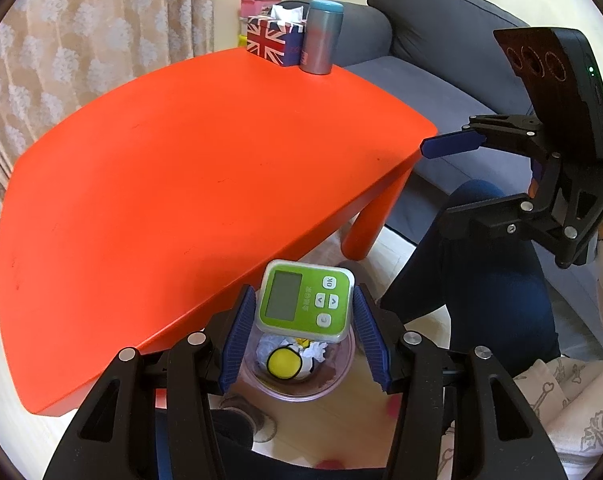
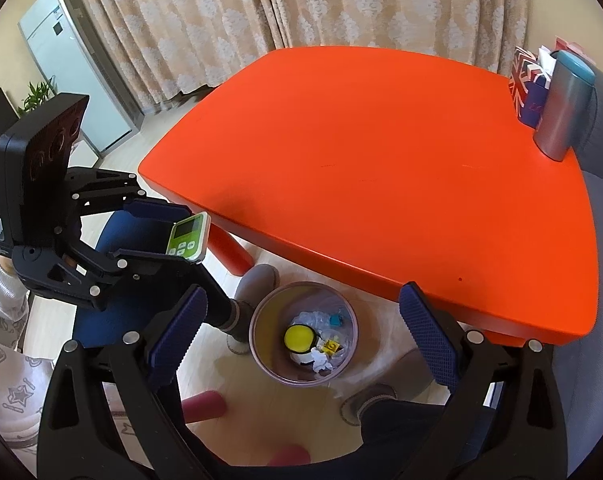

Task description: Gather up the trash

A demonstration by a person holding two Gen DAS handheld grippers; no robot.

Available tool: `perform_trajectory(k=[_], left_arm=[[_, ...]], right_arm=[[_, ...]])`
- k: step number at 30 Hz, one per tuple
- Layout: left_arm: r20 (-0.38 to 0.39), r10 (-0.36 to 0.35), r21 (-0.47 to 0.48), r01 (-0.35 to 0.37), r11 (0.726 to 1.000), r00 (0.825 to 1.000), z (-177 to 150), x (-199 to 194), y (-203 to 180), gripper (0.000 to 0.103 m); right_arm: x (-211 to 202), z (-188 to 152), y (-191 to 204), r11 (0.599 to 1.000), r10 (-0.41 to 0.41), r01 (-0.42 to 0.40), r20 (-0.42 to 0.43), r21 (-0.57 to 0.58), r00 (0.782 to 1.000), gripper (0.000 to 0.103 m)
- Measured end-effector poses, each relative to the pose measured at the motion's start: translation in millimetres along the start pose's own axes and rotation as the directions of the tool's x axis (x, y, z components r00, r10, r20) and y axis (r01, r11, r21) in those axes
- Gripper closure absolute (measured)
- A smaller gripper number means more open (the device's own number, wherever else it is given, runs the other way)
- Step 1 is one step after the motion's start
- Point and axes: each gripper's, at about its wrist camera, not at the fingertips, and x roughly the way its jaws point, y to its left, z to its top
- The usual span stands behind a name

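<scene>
Clearly "OK", perhaps "C", on the gripped green timer point(image 1: 304, 299).

The counter point(image 1: 173, 184) is plain bright orange. The timer point(image 1: 304, 299) is lime green with white buttons and a grey screen. The box point(image 1: 270, 40) bears a Union Jack pattern; the flask point(image 1: 321, 38) is grey, teal-capped. The curtain point(image 2: 301, 8) is beige with pale leaf motifs.

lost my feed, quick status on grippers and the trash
Left gripper shut on green timer, above the trash bin. Right gripper open, empty. Nothing between timer and bin.
</scene>
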Motion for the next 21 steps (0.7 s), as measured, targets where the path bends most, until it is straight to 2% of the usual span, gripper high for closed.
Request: perform_trajectory(k=[1, 3, 9, 21], left_arm=[[0.002, 0.003, 0.001, -0.003, 1.0, 1.0, 0.0, 0.4, -0.1, 0.033], [0.017, 0.0, -0.005, 0.0, 1.0, 1.0, -0.5, -0.1, 1.6, 0.016], [0.02, 0.016, -0.02, -0.016, 1.0, 1.0, -0.7, 2.2, 4.4, 0.008], [0.032, 0.058, -0.059, -0.056, 0.997, 0.998, -0.1, -4.7, 11.9, 0.007]], right_arm=[[-0.1, 0.0, -0.7, 1.0, -0.001, 0.001, 0.001, 0.002, 1.0, 0.008], [0.2, 1.3, -1.6, 1.0, -0.002, 0.002, 0.001, 0.005, 1.0, 0.008], [1.9, 0.1, -2.3, 1.0, -0.003, 0.003, -0.001, 0.009, 1.0, 0.008], [2.4, 4.5, -2.9, 0.999, -0.029, 0.029, 0.002, 0.017, 1.0, 0.005]])
